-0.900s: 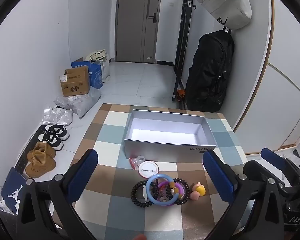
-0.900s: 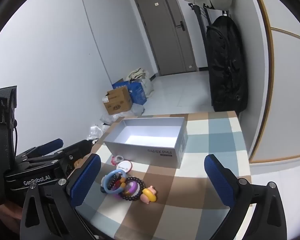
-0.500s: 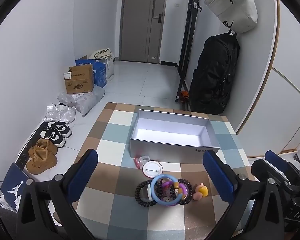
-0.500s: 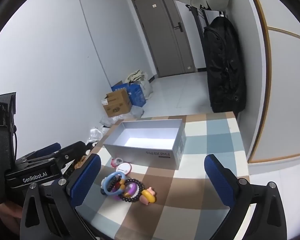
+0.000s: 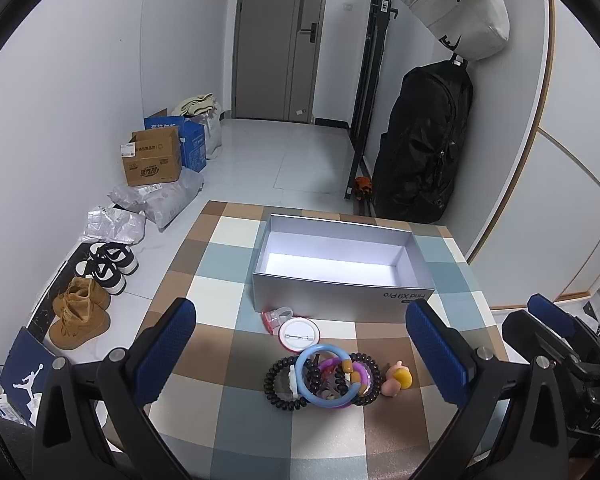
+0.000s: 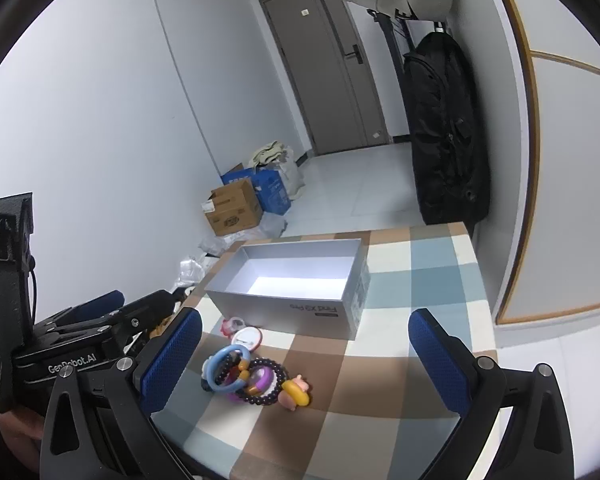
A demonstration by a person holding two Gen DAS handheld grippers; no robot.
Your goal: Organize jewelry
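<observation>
A heap of jewelry lies on the checked table (image 5: 228, 248). It holds a blue ring bracelet (image 5: 325, 374), black bead bracelets (image 5: 278, 386), a purple ring (image 6: 260, 378) and a pink and yellow charm (image 5: 398, 378). A round red-rimmed badge (image 5: 299, 332) and a small red and clear piece (image 5: 275, 315) lie just behind it. Further back stands an empty grey box (image 5: 340, 294), also seen from the right wrist (image 6: 292, 312). My left gripper (image 5: 300, 312) hangs open above the heap. My right gripper (image 6: 304, 320) is open too, to the right of the heap, holding nothing.
The table's left edge drops to a floor with shoes (image 5: 108, 266), plastic bags and cardboard boxes (image 5: 152, 162). A black backpack (image 5: 424, 148) hangs on the wall behind the table's far right corner. A person's hand (image 6: 20, 436) holds the left gripper.
Both views have shifted only slightly. The jaws stay wide apart and nothing on the table has moved.
</observation>
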